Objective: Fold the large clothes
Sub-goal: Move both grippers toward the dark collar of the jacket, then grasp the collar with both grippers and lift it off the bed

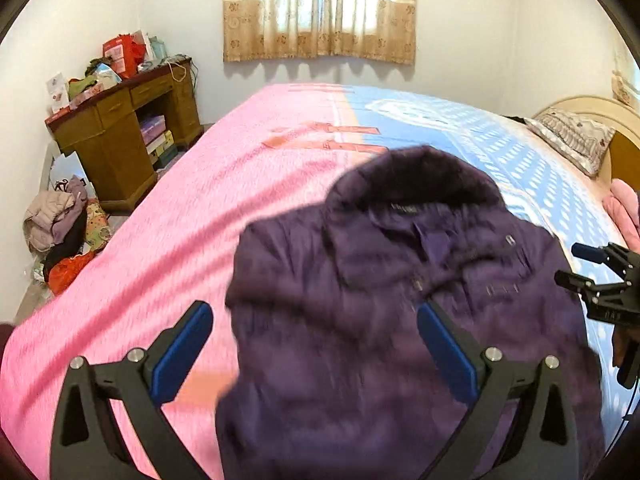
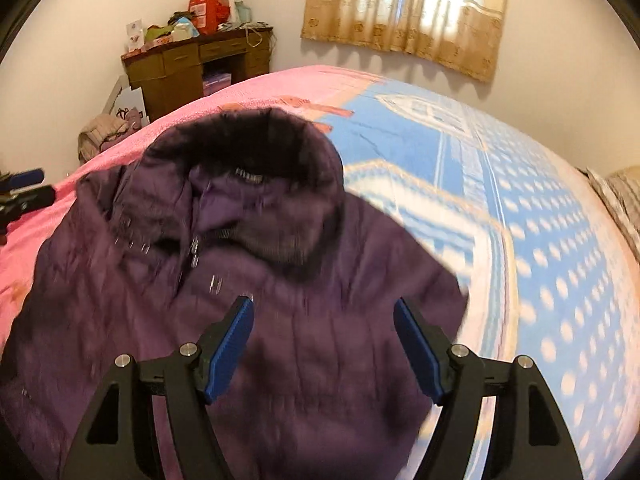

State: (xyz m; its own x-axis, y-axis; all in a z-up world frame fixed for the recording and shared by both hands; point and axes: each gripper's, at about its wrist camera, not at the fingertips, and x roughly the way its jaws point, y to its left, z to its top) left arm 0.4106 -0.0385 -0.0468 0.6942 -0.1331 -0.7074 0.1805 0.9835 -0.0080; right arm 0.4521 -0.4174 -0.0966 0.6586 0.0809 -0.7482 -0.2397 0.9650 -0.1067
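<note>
A dark purple padded jacket with a dark furry collar lies front up on the bed, its collar toward the far side. The bed's cover is pink on the left and blue with white dots on the right. My left gripper hovers open over the jacket's left part, with nothing between its blue pads. My right gripper is open over the jacket's right part and also holds nothing. Each gripper shows at the edge of the other's view: right gripper, left gripper. Both pictures are motion-blurred.
A wooden desk piled with boxes and bags stands in the far left corner. A heap of clothes lies on the floor beside it. A pillow and a pink garment sit at the bed's right end. A curtained window is behind.
</note>
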